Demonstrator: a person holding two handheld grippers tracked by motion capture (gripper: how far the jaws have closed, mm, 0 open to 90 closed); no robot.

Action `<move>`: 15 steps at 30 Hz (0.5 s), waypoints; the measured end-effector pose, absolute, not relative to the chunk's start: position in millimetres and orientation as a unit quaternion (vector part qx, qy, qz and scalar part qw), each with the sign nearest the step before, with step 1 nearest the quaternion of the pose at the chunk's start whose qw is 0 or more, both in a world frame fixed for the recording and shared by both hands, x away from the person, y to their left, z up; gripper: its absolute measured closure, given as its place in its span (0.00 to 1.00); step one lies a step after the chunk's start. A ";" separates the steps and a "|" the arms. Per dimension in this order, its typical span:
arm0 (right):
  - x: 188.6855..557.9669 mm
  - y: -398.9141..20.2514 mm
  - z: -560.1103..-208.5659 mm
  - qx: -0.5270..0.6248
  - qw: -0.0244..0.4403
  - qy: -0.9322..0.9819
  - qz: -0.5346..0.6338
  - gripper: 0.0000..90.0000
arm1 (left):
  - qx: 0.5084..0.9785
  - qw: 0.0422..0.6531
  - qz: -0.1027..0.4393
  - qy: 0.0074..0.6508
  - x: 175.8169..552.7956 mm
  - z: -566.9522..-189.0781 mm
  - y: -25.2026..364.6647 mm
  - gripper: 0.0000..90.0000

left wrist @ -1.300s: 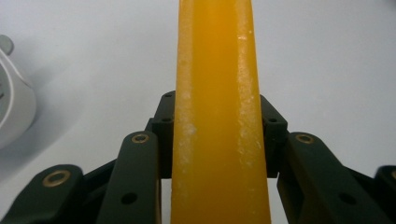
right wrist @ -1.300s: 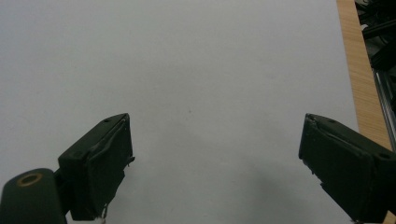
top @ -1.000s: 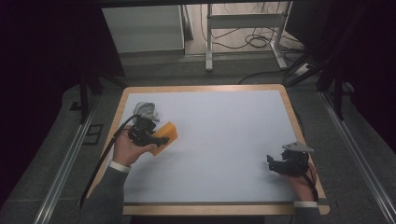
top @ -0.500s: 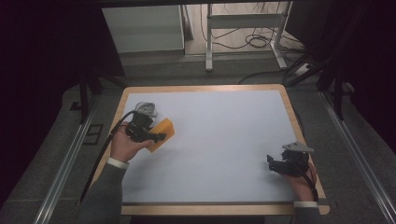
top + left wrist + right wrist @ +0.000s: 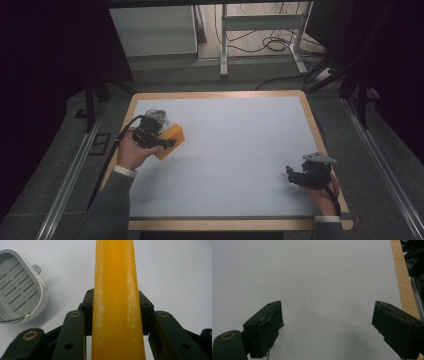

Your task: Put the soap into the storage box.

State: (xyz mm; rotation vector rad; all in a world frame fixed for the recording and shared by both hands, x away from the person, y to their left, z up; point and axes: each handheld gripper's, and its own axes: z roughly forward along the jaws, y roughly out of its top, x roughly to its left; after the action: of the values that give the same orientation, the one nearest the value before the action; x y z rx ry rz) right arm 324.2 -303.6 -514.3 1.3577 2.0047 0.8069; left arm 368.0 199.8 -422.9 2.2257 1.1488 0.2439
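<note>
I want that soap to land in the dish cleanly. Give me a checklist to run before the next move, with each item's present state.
1. Grip: left gripper shut on the orange soap bar, a finger on each side: ok.
2. Bar square in the grip, not tilted: ok.
3. Grey soap dish upright, slotted tray bare: ok.
4. Dish beside the bar, not yet under it: not ok.
5. Right gripper open, far across the white table top: ok.
6. Whether the bar fits the dish: cannot tell.

Grey soap dish (image 5: 17, 287) cut off by left edge.
</note>
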 end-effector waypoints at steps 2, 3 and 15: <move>324.2 -303.5 -514.3 0.509 0.291 0.752 0.303 0.11 | 0.842 0.305 0.092 0.435 369.4 -423.1 200.6 0.68; 324.3 -303.5 -514.3 0.509 0.291 0.752 0.303 0.11 | 0.842 0.305 0.093 0.436 369.9 -423.2 200.8 0.68; 324.4 -303.7 -514.7 0.509 0.291 0.752 0.302 0.11 | 0.841 0.305 0.097 0.437 374.0 -419.5 201.4 0.68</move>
State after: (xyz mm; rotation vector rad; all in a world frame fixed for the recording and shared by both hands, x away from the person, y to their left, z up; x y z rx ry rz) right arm 324.4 -303.7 -514.7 1.3571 2.0059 0.8044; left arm 374.0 201.4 -419.5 2.2259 1.1576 0.2558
